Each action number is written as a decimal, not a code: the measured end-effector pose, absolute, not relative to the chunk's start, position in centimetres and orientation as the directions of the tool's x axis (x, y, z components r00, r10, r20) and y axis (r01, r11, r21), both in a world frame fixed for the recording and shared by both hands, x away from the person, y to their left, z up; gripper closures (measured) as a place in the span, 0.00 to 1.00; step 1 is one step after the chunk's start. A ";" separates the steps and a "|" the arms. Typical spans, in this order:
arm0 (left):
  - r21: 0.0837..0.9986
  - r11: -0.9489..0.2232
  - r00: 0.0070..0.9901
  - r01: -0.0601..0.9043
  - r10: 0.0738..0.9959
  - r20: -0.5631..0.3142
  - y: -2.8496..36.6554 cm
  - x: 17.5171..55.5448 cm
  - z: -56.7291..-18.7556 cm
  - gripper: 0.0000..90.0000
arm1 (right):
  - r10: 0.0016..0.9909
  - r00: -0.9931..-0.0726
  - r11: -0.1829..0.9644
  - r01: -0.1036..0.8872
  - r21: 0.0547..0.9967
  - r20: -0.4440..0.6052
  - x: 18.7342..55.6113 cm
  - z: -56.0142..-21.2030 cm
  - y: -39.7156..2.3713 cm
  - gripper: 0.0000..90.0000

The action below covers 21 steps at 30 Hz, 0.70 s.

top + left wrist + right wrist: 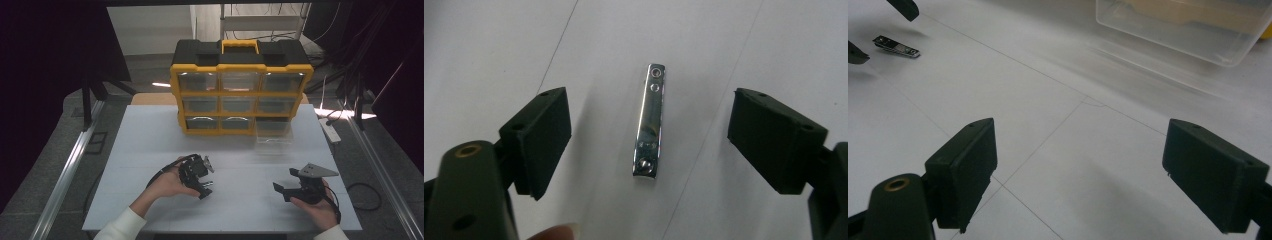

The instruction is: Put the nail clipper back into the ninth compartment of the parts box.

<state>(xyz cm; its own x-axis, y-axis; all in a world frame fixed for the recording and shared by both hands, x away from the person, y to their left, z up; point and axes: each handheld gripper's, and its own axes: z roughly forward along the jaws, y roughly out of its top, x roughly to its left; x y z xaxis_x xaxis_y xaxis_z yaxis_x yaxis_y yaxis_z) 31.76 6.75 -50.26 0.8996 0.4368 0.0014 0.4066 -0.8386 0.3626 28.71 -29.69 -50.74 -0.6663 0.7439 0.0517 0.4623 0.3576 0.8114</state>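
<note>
The left gripper [650,145] hangs wide open over the nail clipper [650,122], which lies untouched between its jaws; next, lower and close.

White table [150,150], grey floor [60,150], dark curtains [45,60]

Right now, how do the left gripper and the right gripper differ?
The left gripper points down over a metal nail clipper lying on the table between its open jaws; the right gripper has bare table between its jaws. The left points steeply downward, the right lower and forward toward a clear drawer. Both are open, holding nothing.
</note>
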 end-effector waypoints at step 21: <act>0.317 -0.853 0.903 0.415 0.428 -0.030 6.6 31.6 -50.7 0.56 | 0.744 -0.667 0.358 0.463 0.811 0.052 28.7 -50.8 -29.7 0.17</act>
